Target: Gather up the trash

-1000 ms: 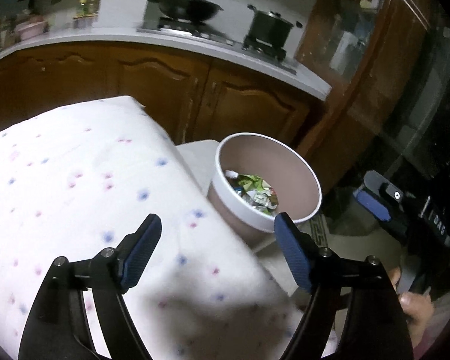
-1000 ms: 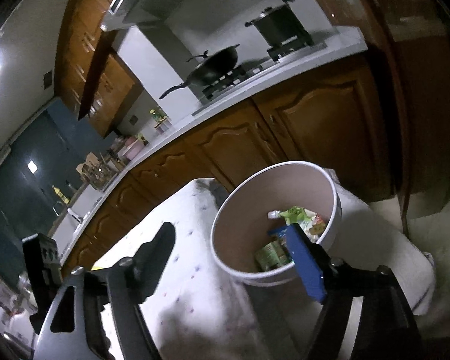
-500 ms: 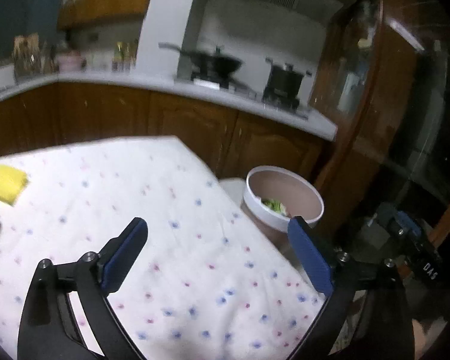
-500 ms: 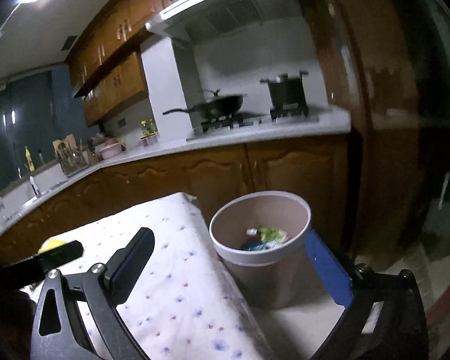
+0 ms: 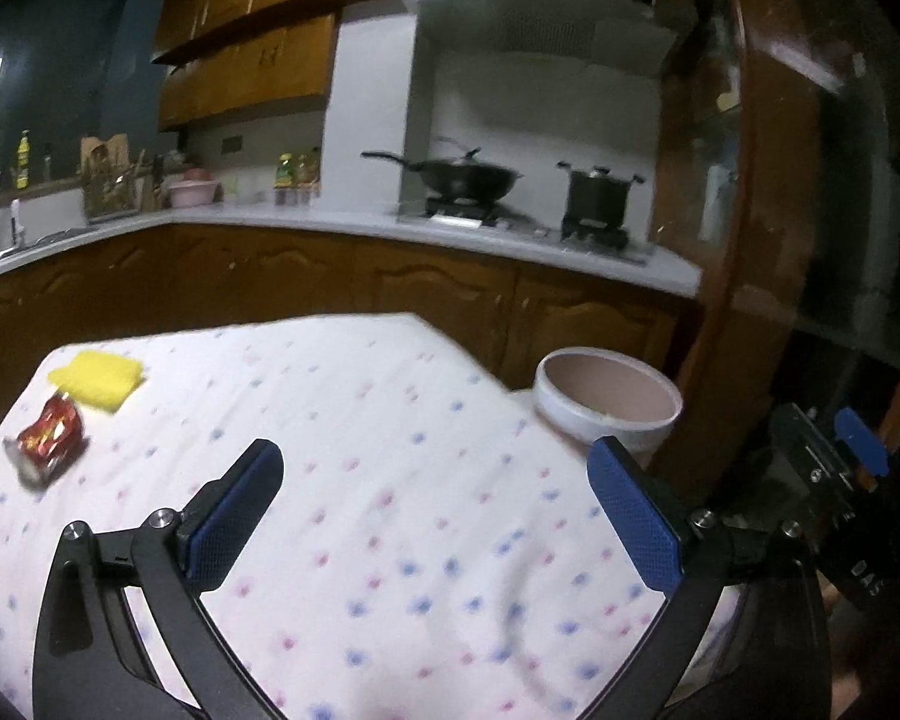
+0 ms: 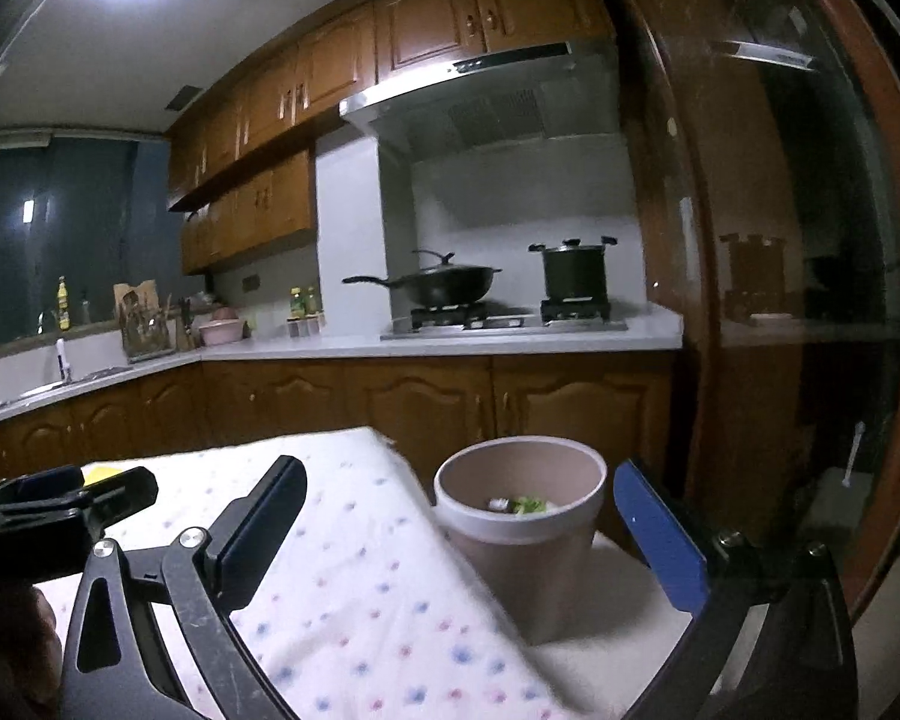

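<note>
Red foil shows at the far left of my left-hand view: a crumpled snack wrapper [image 5: 50, 439] lying on the dotted tablecloth [image 5: 390, 480], with a yellow sponge [image 5: 99, 381] just beside it toward the counter. Both lie well apart from my left tongs [image 5: 435, 516], whose jaws have just been opening and now stand wide with only cloth showing between them. Further right, past the table's edge, stands the pink bin with a white rim [image 5: 609, 405], on a low white surface. My right tongs [image 6: 459, 531] have likewise just been spreading and gape empty, the bin framed between the two fingers but not touched. From that side I can see green and white scraps [image 6: 522, 504] lying inside the bin. On the counter behind, a black wok [image 6: 444, 285] and a black pot [image 6: 573, 270] sit on the stove.
</note>
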Demonstrator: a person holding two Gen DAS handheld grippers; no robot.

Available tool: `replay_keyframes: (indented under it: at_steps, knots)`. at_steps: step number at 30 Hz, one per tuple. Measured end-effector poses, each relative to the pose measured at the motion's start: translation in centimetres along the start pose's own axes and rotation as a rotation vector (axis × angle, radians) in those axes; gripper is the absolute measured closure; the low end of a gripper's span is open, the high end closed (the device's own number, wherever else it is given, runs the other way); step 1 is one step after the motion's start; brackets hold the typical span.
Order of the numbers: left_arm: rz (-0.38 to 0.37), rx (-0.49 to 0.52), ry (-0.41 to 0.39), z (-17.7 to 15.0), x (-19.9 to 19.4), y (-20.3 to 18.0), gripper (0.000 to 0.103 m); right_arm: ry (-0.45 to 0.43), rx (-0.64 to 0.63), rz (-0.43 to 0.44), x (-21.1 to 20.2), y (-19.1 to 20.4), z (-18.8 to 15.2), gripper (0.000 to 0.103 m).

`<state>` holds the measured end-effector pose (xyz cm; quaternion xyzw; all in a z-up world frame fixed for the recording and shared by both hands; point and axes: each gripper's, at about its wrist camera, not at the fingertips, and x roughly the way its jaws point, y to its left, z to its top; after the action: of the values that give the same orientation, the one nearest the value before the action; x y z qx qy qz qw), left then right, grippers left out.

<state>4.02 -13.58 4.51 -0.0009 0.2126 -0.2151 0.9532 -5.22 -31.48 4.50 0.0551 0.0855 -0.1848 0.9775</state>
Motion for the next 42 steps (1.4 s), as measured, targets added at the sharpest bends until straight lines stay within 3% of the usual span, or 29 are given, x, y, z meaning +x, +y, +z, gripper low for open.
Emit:
replay_keyframes:
  at_steps: [13,23,42]
  knots:
    - [0.146,-0.015,-0.012,-4.1,-2.5,3.5,0.0,0.128,-0.039,0.106,1.0,3.0,-4.4,0.0]
    - [0.231,-0.012,-0.021,-5.3,-3.8,3.8,0.0,0.15,-0.041,0.188,0.9,4.4,-5.6,0.0]
    - [0.262,0.0,-0.033,-5.4,-5.1,3.4,0.0,0.147,-0.006,0.218,-0.3,4.0,-5.5,0.0]
